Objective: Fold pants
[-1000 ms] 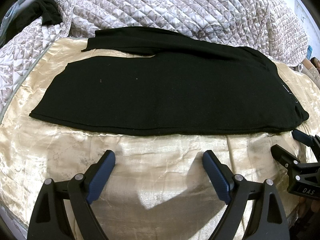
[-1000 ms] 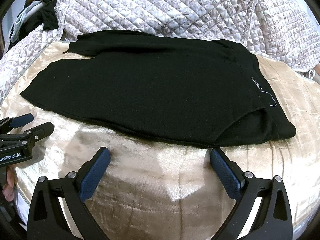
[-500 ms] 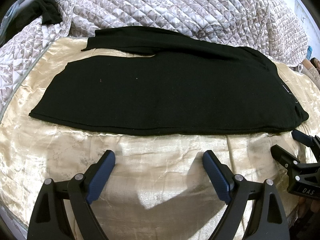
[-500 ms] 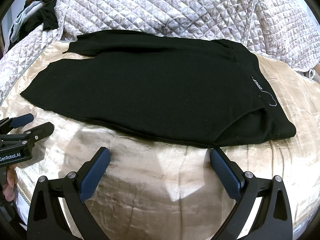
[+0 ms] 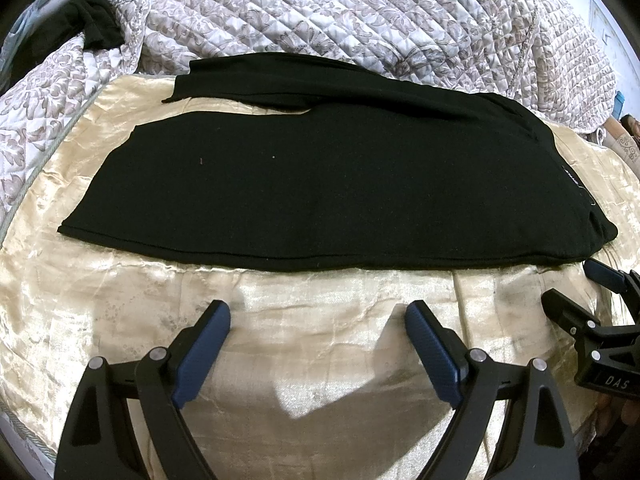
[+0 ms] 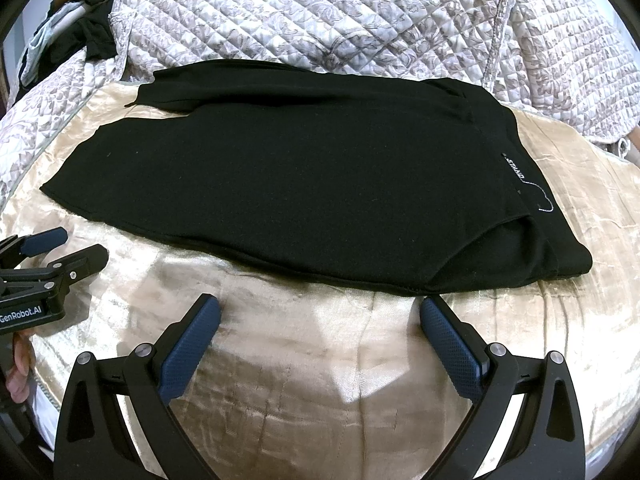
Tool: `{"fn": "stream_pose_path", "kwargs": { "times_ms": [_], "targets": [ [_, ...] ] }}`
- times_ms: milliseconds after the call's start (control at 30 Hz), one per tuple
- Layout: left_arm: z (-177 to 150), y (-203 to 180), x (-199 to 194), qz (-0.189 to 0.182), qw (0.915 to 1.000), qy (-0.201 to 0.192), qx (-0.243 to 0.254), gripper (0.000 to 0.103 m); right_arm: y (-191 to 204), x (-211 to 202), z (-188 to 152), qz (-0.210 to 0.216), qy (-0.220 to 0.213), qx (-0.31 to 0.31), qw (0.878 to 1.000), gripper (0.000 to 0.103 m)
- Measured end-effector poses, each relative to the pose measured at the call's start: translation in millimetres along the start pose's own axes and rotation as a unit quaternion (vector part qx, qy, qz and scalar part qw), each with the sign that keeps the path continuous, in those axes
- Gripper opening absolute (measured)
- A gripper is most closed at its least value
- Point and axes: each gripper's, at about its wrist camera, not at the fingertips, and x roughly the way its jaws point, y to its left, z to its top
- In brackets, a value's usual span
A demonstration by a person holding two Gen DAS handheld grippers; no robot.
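Observation:
Black pants point(image 5: 328, 184) lie flat on a gold satin sheet point(image 5: 320, 320), legs to the left, waistband with a white label to the right; they also show in the right wrist view point(image 6: 304, 184). The far leg sticks out a little beyond the near leg at the upper left. My left gripper point(image 5: 318, 316) is open and empty, hovering over the sheet just short of the pants' near edge. My right gripper point(image 6: 320, 312) is open and empty, close to the near edge by the waistband. The right gripper shows at the far right of the left wrist view point(image 5: 576, 292), and the left gripper at the far left of the right wrist view point(image 6: 68, 248).
A quilted grey floral bedspread point(image 5: 360, 20) is bunched behind the pants. A dark garment point(image 5: 92, 24) lies at the upper left. The sheet's point(image 6: 320, 380) near part lies between the grippers and the pants.

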Motion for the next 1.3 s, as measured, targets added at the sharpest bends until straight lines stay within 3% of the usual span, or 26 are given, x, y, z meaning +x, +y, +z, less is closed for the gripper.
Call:
{"fn": "stream_pose_path", "kwargs": {
  "times_ms": [1300],
  "targets": [
    [4.7,-8.8,-3.1,-0.002,1.0,-0.002,0.003,0.091,-1.7,-2.5,-1.7,0.006,-0.001,-0.003,1.0,0.1]
  ]
}}
